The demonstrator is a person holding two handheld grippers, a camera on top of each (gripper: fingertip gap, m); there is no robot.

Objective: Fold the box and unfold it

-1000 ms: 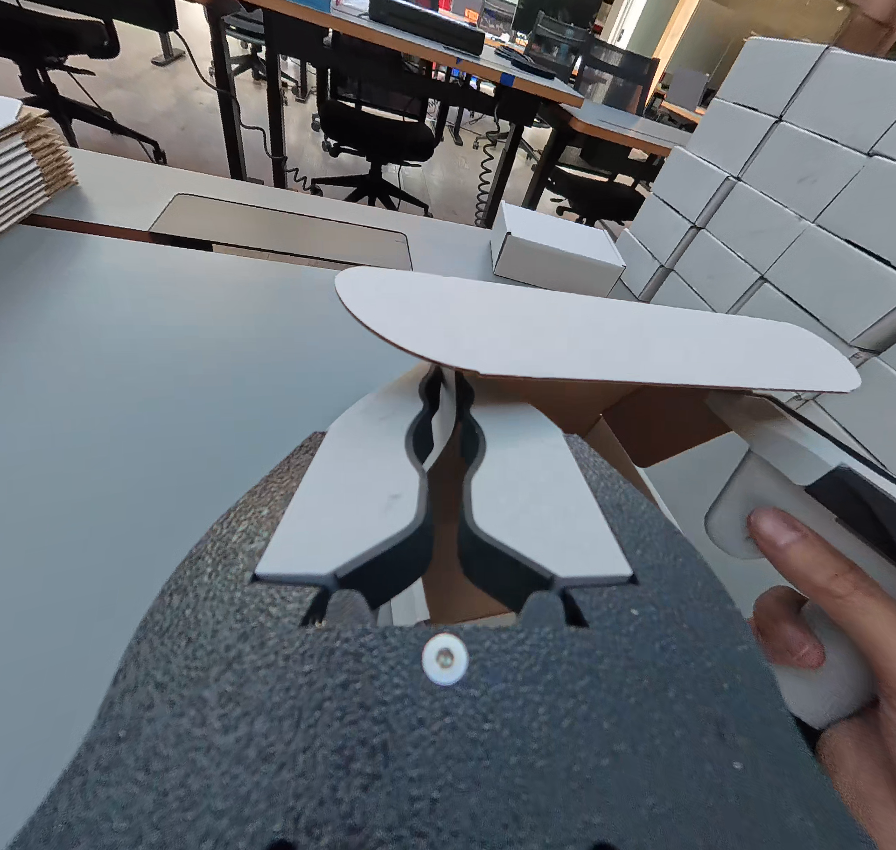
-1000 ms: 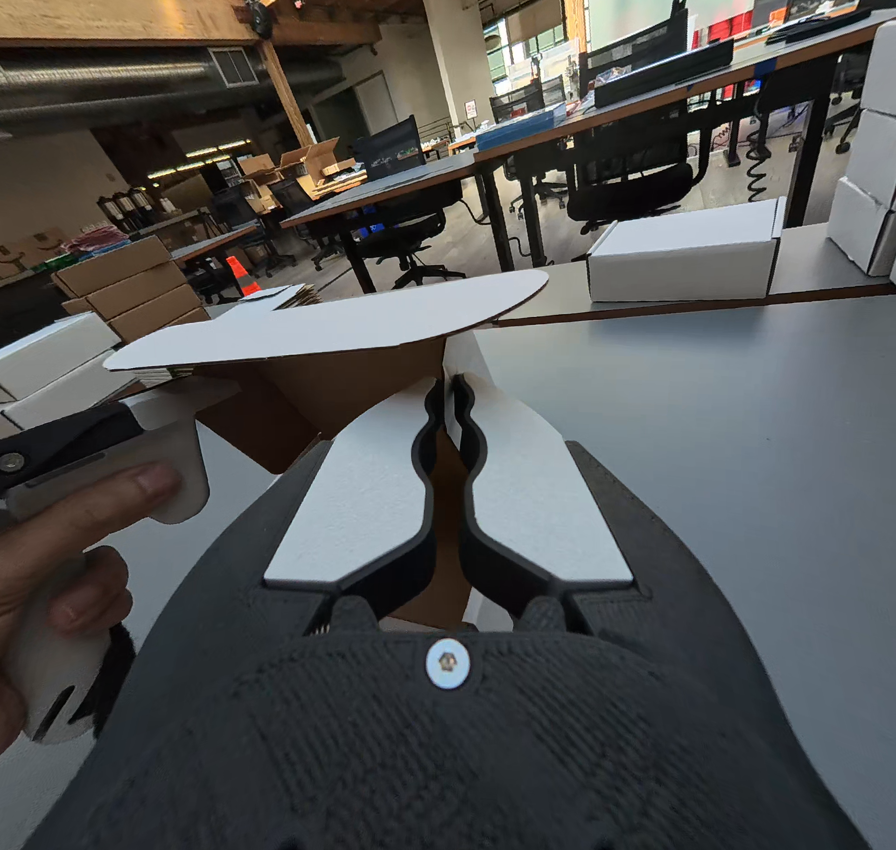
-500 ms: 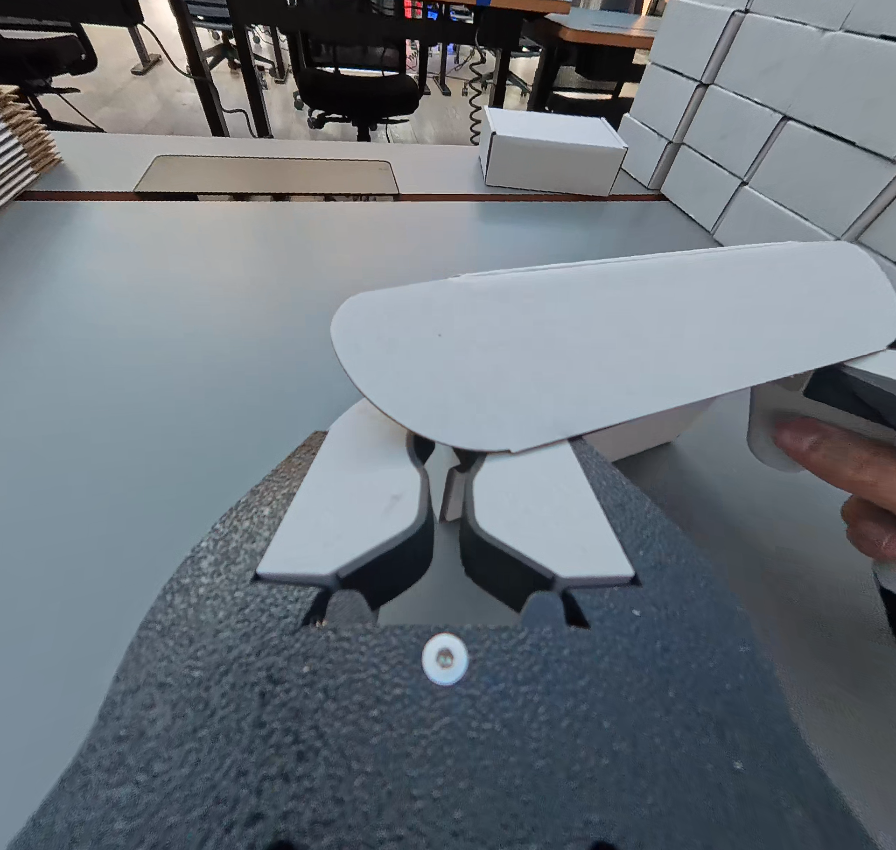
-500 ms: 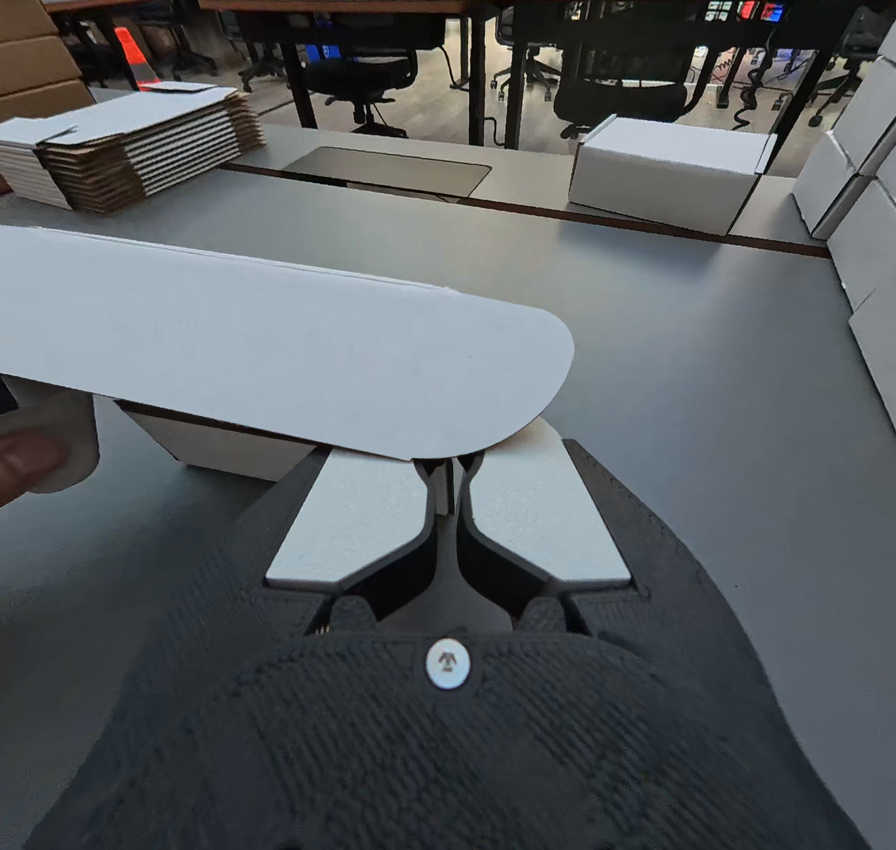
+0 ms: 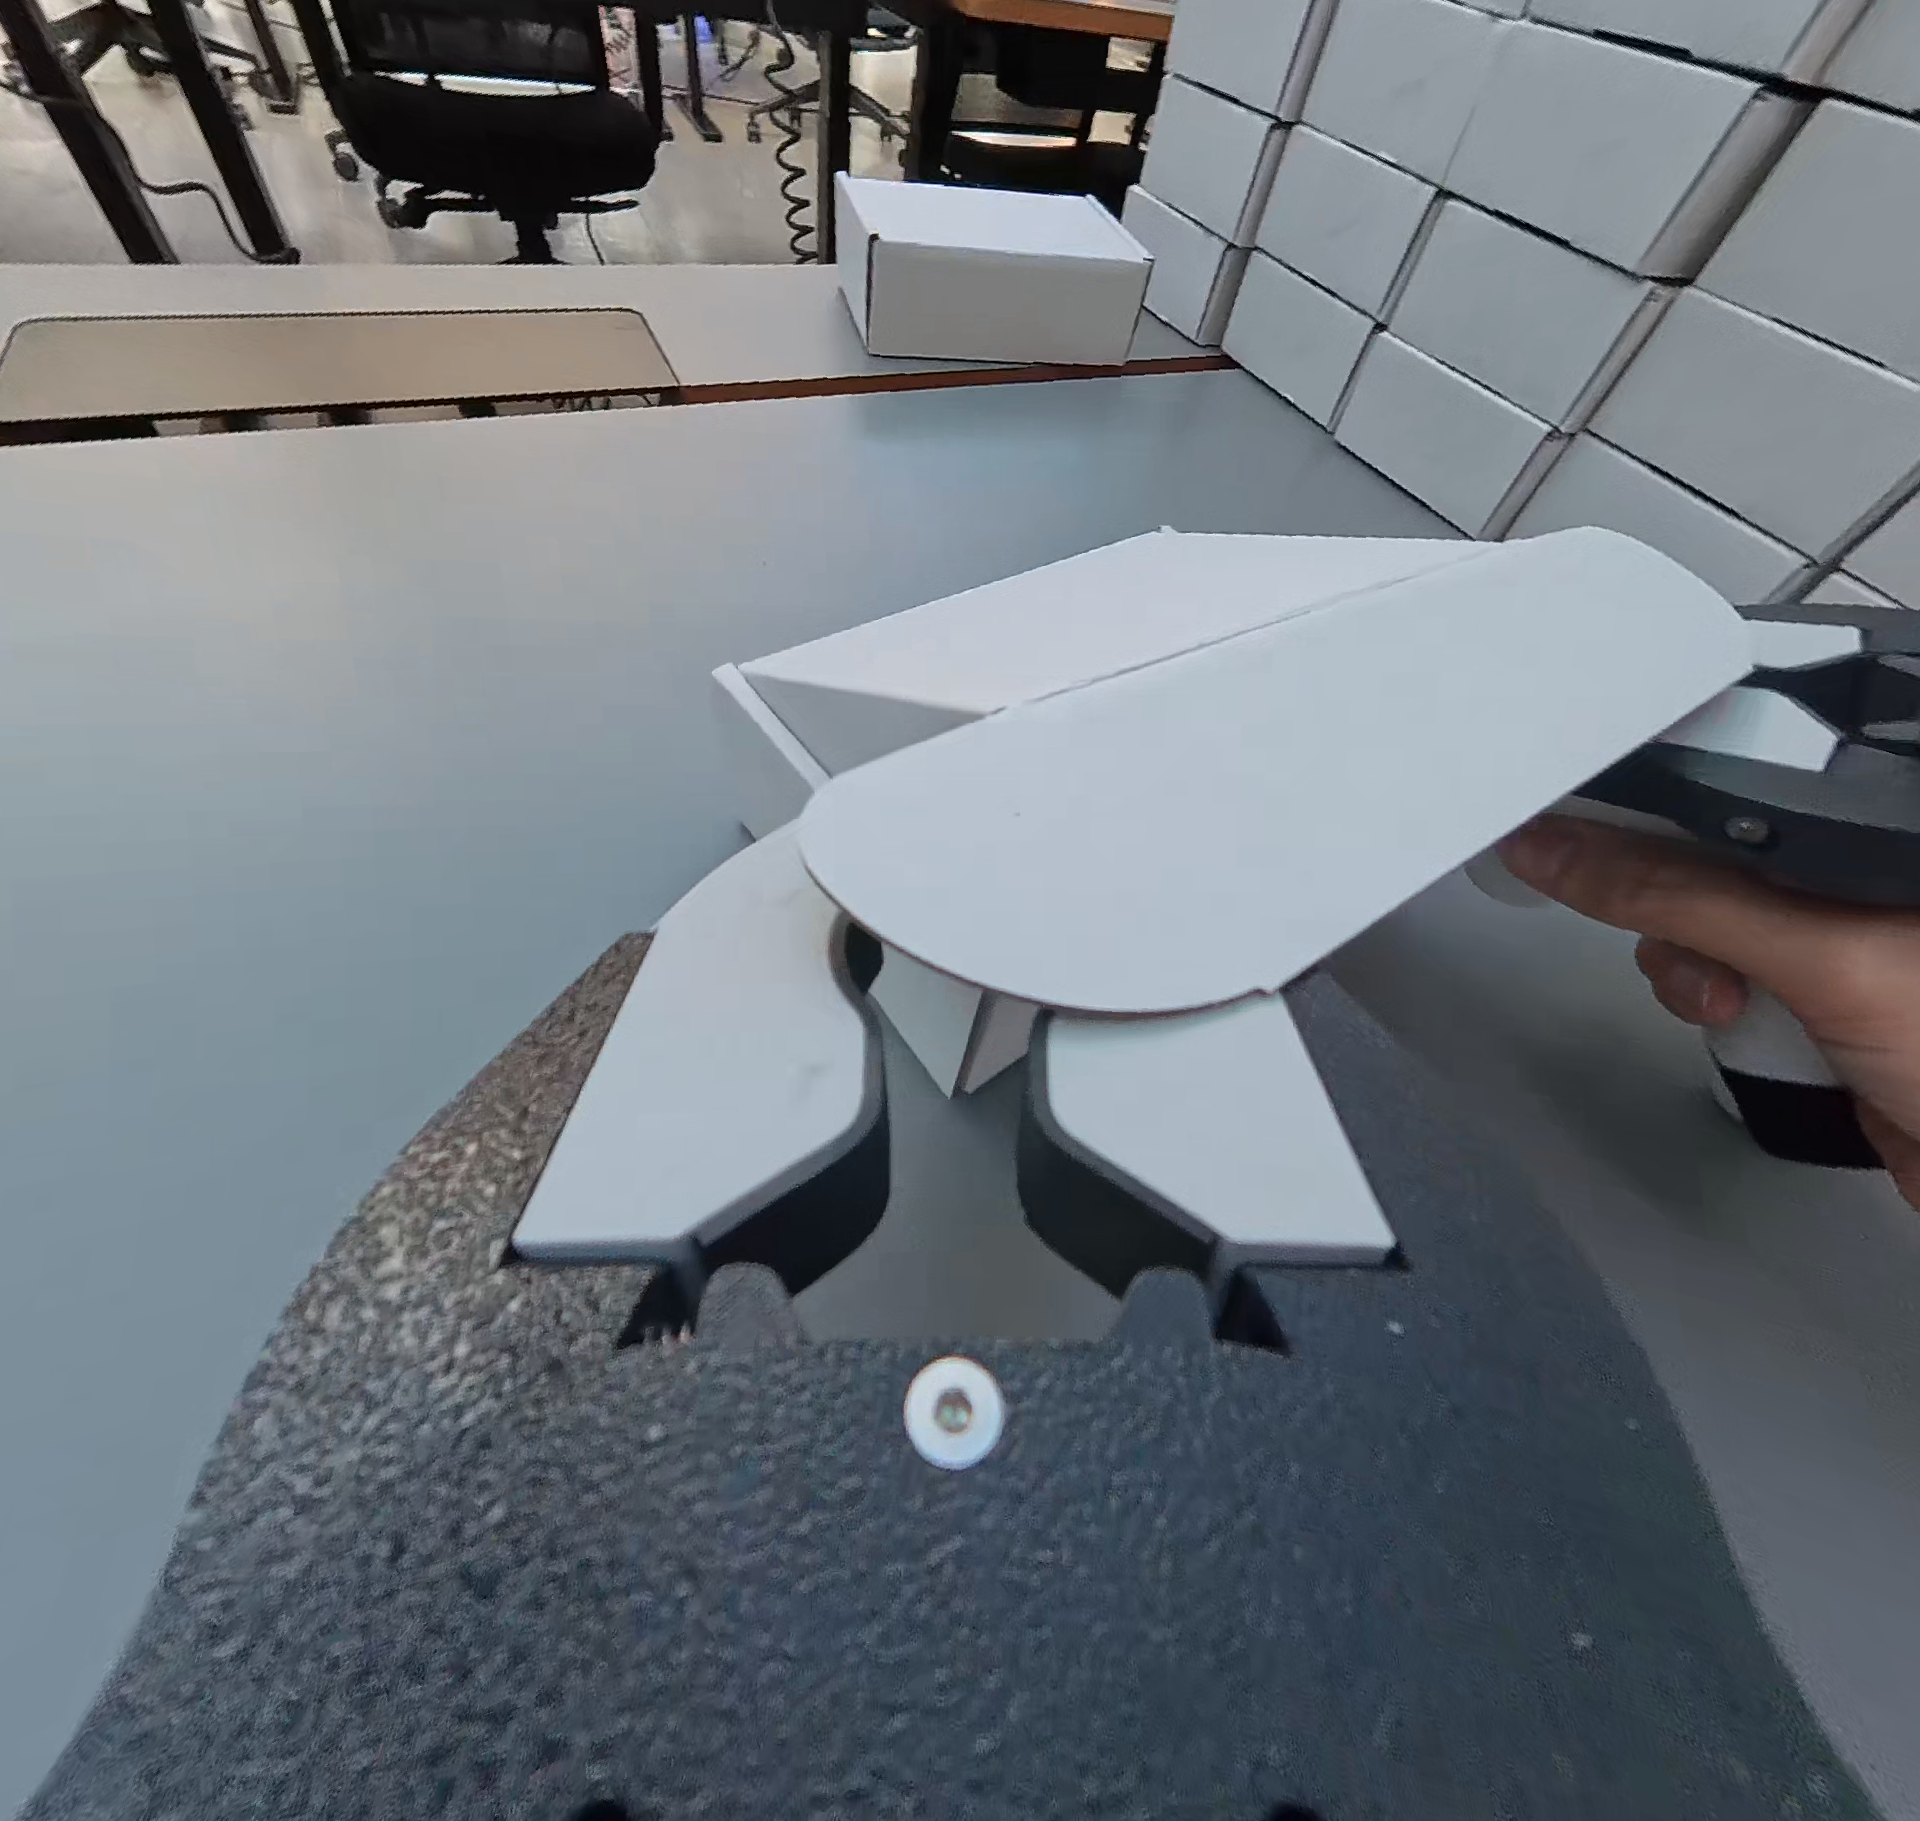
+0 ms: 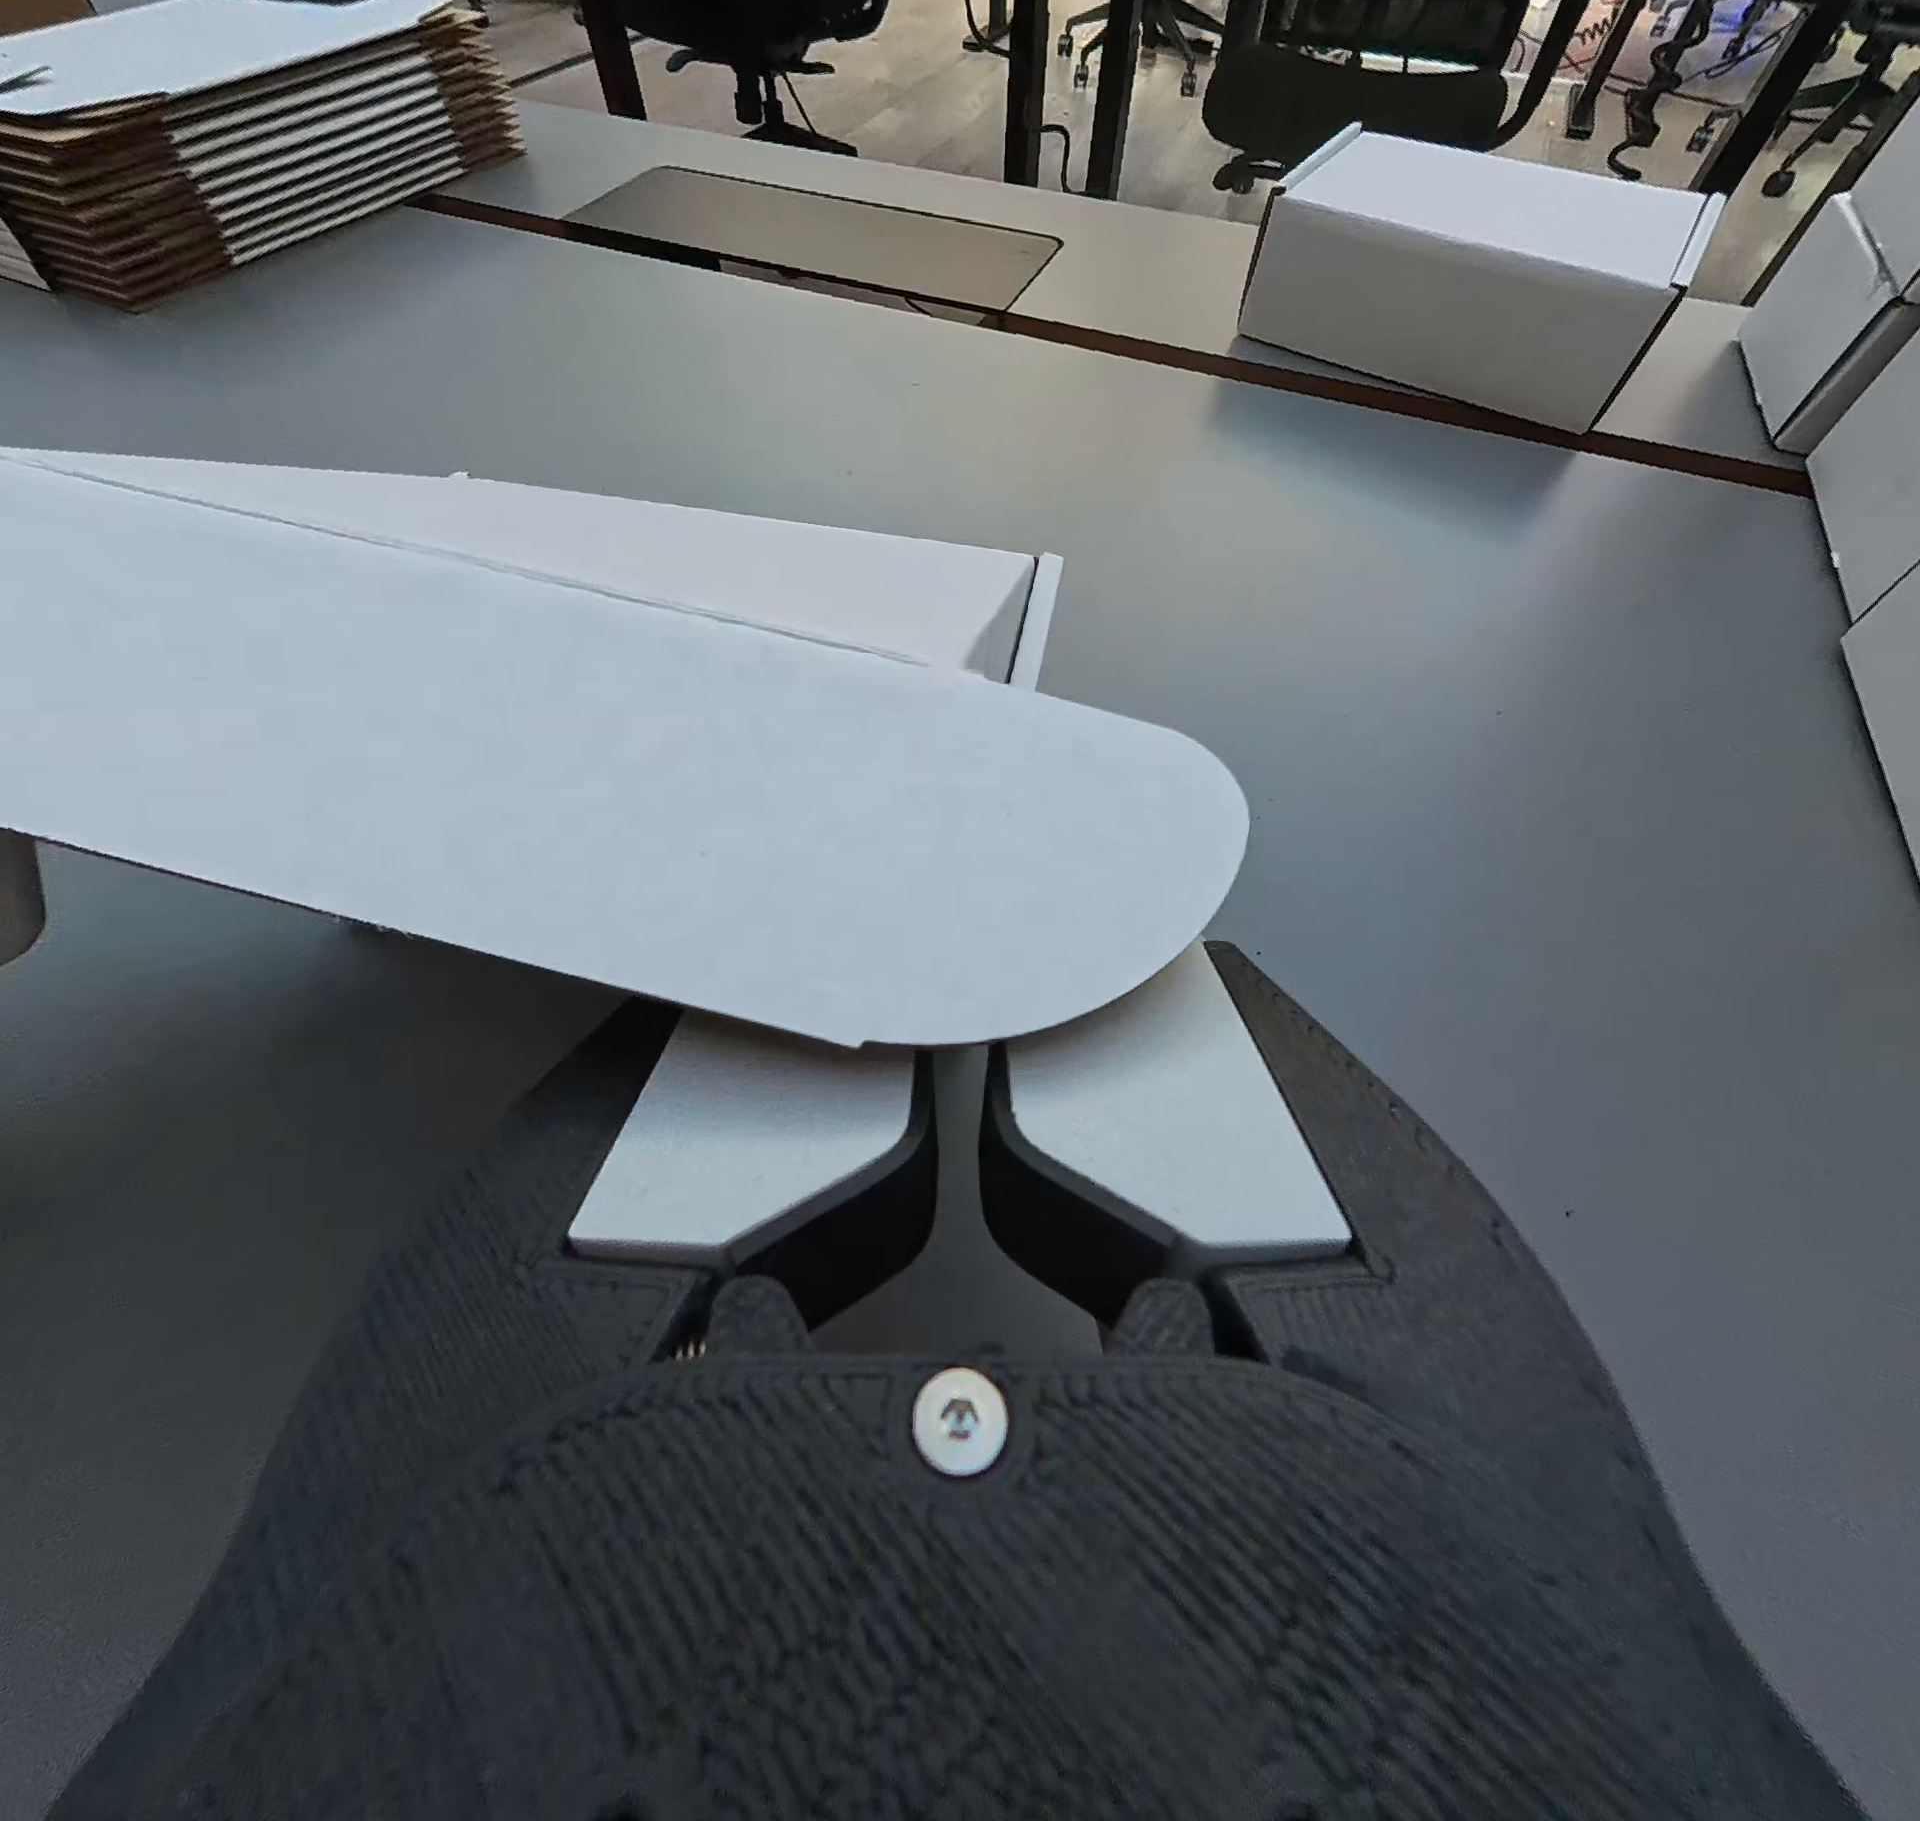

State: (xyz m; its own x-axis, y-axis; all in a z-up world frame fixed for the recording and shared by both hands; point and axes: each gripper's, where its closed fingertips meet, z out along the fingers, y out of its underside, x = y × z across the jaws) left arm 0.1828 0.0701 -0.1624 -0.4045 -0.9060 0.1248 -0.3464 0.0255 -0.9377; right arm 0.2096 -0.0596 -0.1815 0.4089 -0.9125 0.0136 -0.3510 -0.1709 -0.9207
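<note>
A: Where do we stand with the white mailer box [image 5: 935, 670]?

B: It sits on the grey table [image 5: 364, 680], right in front of both of us. Its lid is nearly down, and the rounded tuck flap [image 5: 1195, 815] juts out toward us, over our fingertips.

A: And our left gripper [image 5: 951, 1023]?

B: Jaws a little apart. A small side tab [image 5: 956, 1033] of the box pokes into the gap, but we cannot tell whether the fingers actually pinch it, since the flap hides the tips.

A: The right gripper [image 6: 961, 1065]?

B: Jaws close together, with only a thin slit showing between them. The flap [image 6: 727, 815] covers the tips there too (so whether it grips a tab underneath is hidden from us). In the left view we see it at the flap's far end, held by a hand [image 5: 1787, 992].

A: What does the next move turn on?

B: The flap's long axis runs across, from one gripper to the other, with us at its two ends. The box body lies just beyond the flap, away from us. We judge that the flap has to swing down and forward into the front wall, so both ends should go together or it will skew.

A: Anything in the way?

B: No. The closed box [image 6: 1455, 285] and the stack of flat blanks [image 6: 239, 130] are well apart, at the table's far side.
</note>
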